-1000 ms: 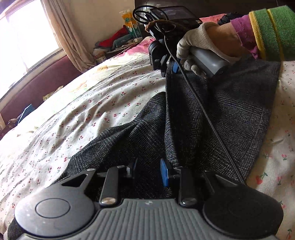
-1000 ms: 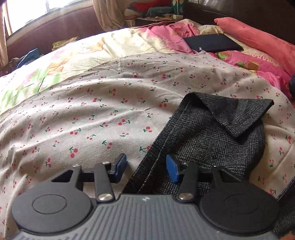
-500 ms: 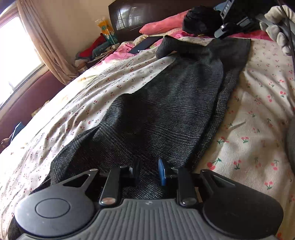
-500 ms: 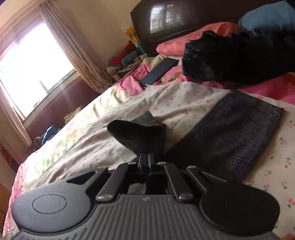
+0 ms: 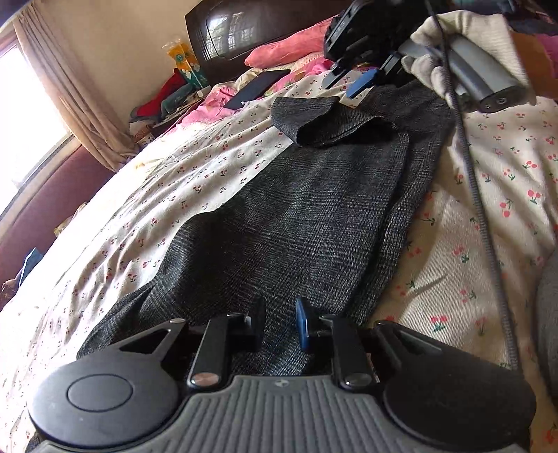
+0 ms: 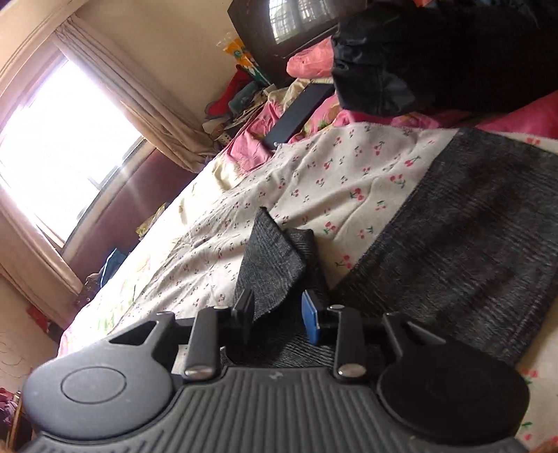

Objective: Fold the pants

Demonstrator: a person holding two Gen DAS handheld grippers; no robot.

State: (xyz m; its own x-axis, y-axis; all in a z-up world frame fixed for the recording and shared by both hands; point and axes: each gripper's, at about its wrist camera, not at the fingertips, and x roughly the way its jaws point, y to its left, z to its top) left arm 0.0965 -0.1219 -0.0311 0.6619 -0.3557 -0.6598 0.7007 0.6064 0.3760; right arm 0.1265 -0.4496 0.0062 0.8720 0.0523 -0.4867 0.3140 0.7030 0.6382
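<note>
Dark grey checked pants lie lengthwise on the cherry-print bedsheet. My left gripper sits low over the near end of the pants, its jaws a small gap apart with fabric lying between them. My right gripper is open at the far end of the pants; a folded-up corner of the fabric stands loose between its jaws. In the left wrist view the right gripper is held by a gloved hand above that folded corner.
A dark headboard, pink pillows and a black garment lie at the far end of the bed. A dark flat tablet-like object rests on pink bedding. A cable hangs across the right. A window with curtains is at left.
My right gripper, shut on the pants corner half a second ago, has opened and the corner now stands loose between its jaws. My left gripper has stayed at the near end.
</note>
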